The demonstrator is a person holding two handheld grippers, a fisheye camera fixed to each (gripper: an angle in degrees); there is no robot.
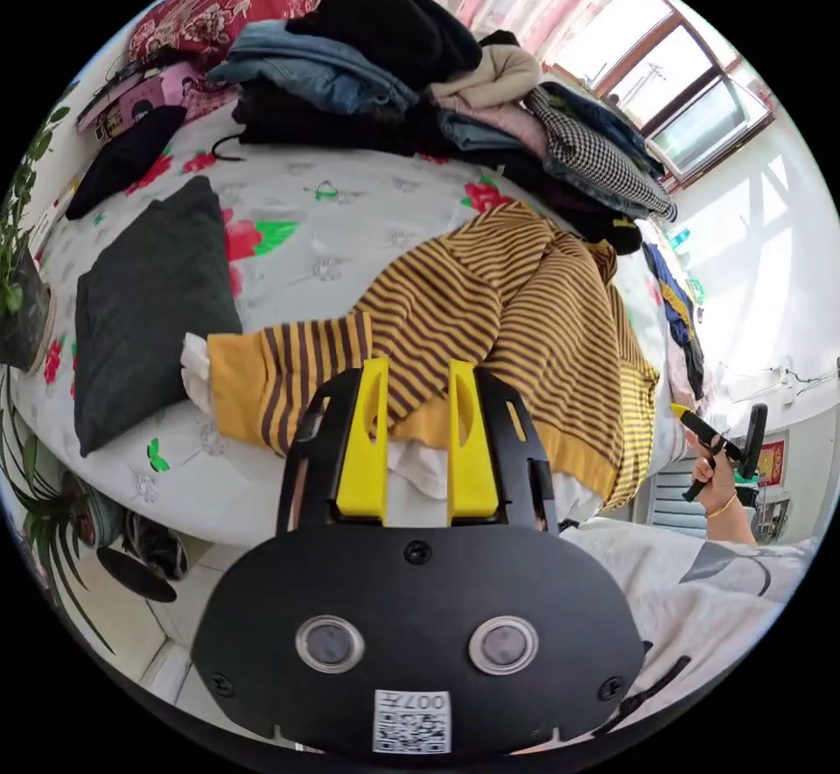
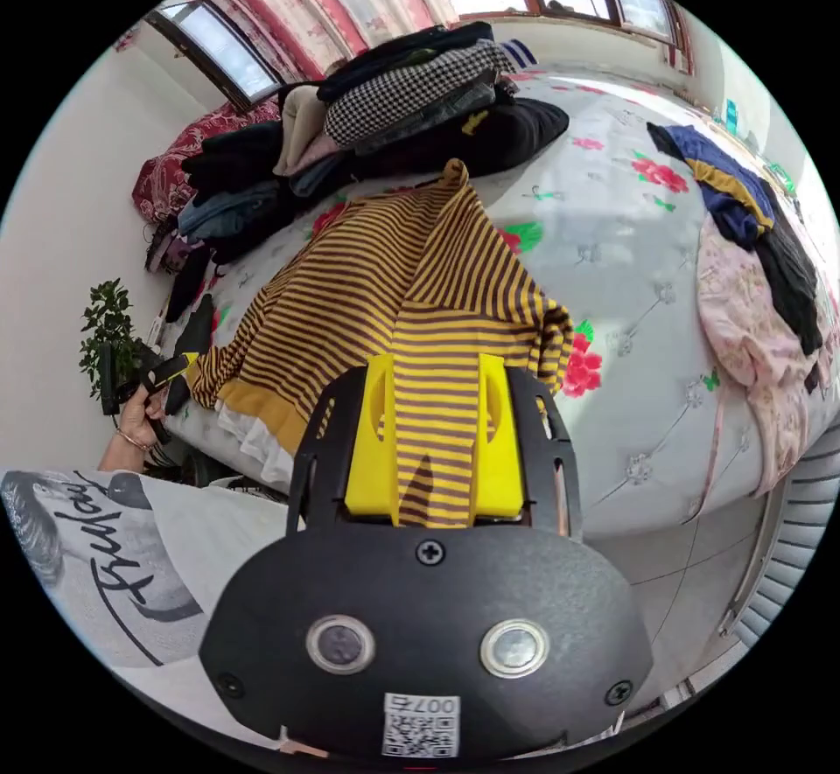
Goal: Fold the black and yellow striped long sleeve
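Observation:
The black and yellow striped long sleeve (image 1: 516, 302) lies spread and rumpled on the flowered bed sheet (image 1: 350, 197), its hem hanging over the near edge. One sleeve with a plain yellow cuff (image 1: 236, 380) stretches toward the dark folded cloth. My left gripper (image 1: 418, 367) hovers open just above the hem, jaws apart. My right gripper (image 2: 435, 367) is open wide, and a fold of the striped shirt (image 2: 411, 284) lies in the gap between its jaws. A hand holds the right gripper (image 1: 710, 442) at the shirt's far side, and another holds the left gripper (image 2: 149, 380) by the cuff.
A tall heap of clothes (image 1: 420, 74) lines the back of the bed. A dark folded garment (image 1: 149, 302) lies beside the sleeve. More clothes (image 2: 752, 267) sit on the bed's other side. A potted plant (image 2: 109, 328) stands by the wall, and shoes (image 1: 153, 542) lie on the floor.

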